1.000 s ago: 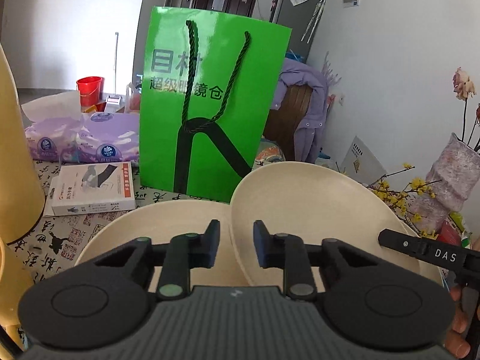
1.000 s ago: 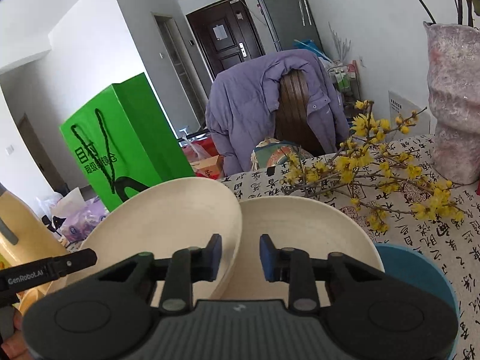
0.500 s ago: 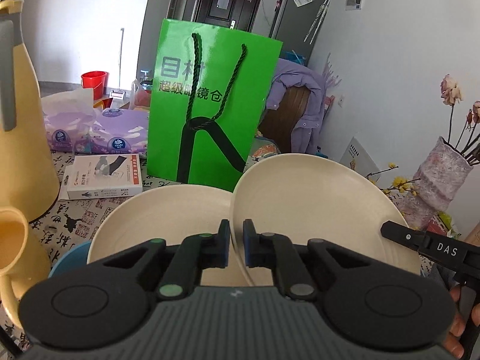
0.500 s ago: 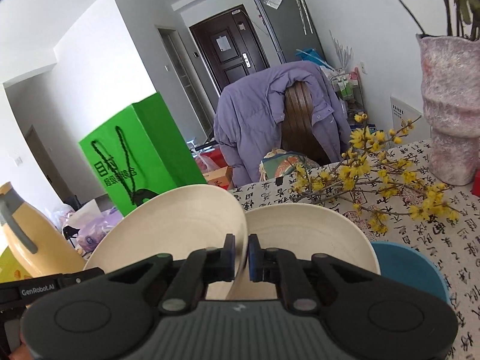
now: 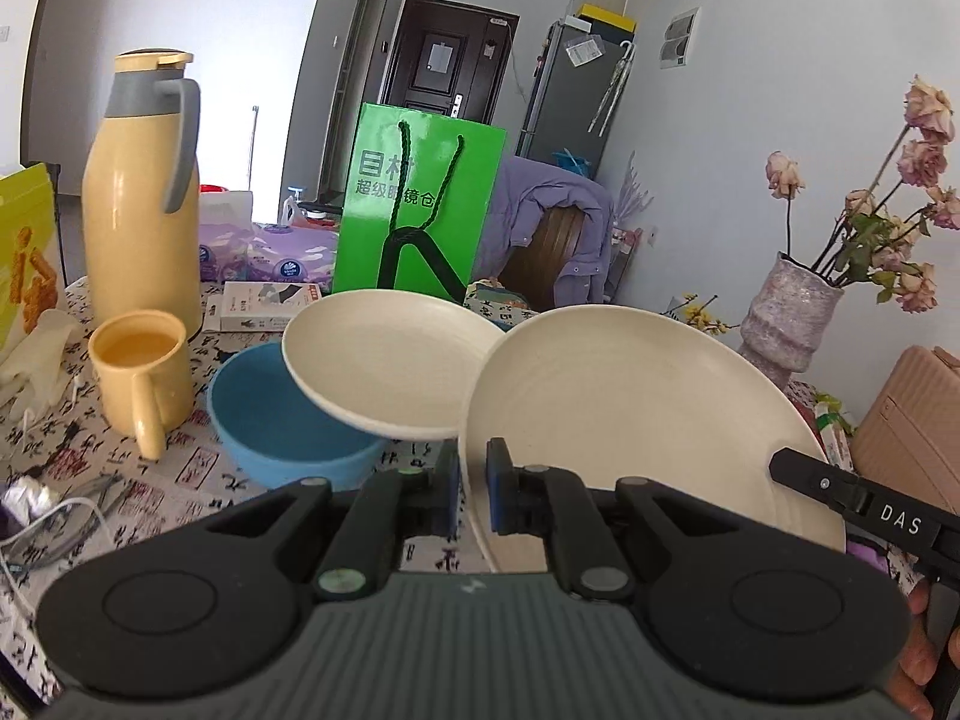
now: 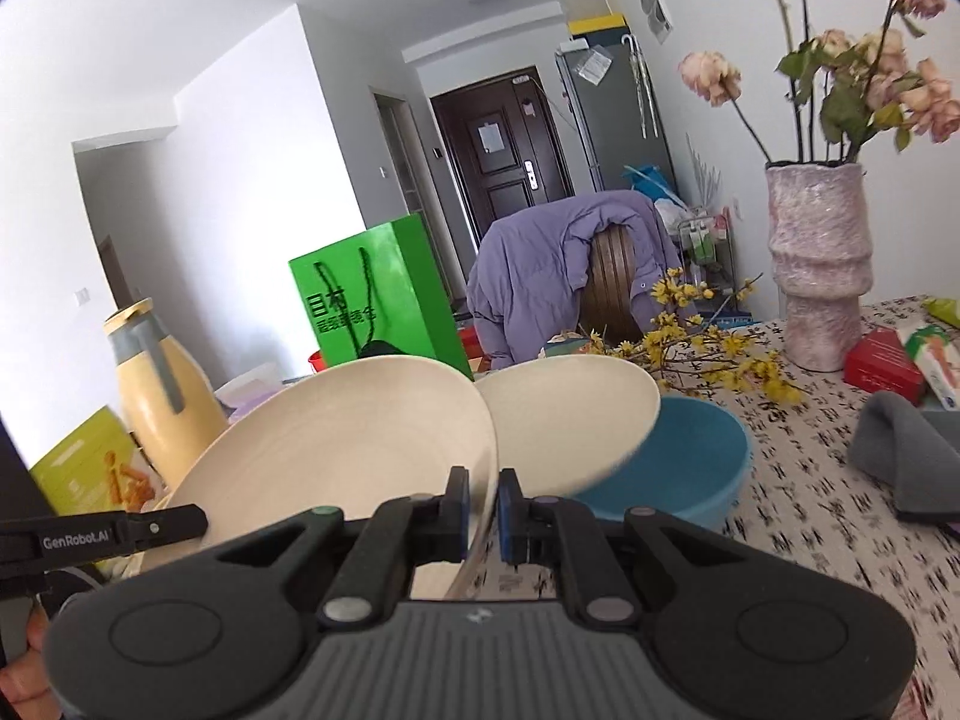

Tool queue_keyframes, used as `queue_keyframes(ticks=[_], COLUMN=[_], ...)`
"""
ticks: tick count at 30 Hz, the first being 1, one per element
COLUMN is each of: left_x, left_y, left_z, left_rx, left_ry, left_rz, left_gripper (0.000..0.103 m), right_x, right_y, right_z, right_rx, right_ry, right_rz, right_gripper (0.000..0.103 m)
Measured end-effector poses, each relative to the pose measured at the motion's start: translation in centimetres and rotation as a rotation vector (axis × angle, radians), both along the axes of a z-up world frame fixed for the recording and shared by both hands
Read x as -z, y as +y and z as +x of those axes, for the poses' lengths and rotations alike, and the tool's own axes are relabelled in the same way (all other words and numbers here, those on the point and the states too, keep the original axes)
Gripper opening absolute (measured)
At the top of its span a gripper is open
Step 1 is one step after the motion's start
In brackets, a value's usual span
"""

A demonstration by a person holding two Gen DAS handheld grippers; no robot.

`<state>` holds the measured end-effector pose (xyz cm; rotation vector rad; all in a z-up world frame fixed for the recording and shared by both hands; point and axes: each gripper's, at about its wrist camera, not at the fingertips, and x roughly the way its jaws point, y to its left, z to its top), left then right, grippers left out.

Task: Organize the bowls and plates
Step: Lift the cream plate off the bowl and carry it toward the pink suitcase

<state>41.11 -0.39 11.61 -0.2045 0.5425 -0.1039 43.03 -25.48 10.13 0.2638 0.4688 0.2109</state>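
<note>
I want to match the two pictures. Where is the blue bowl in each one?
Left wrist: the blue bowl sits left of centre on the table, partly under a cream plate.
Right wrist: the blue bowl sits right of centre, behind a cream plate.
Shared landmark: the green bag stands behind it in both.

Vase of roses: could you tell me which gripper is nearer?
Right. The right gripper, gripping the cream plate, sits on the vase's side; the left gripper is farther left.
</note>
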Motion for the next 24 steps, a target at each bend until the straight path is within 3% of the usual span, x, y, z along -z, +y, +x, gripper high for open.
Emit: queue_keyframes(ticks=[6,14,19,24], left_x=[2.5,6.4,8.2,8.6], left_y=[0.2,0.7,1.0,0.8], left_z=[-7.2,-15.1,-17.3,-18.0], left_rx=[0.0,-0.02,-0.025,-0.032], left_ry=[0.022,0.026,0.071,0.058], left_rz=[-0.036,-0.024,-0.02,0.02], left_gripper=[0.009,0.01,0.01,0.01], right_x=[1.3,4.6,6.5,7.4], right_y=[0.1,1.5,2.2,2.3], right_z=[-7.5,-16.2,-19.2,-19.5], right_rx=[-0.031,-0.035,-0.037,-0.046], right_ry=[-0.02,-0.015,0.004,0.033], right_rz=[-0.051,-0.111,-0.135,-0.128], right_gripper=[0.01,0.011,0.011,0.011])
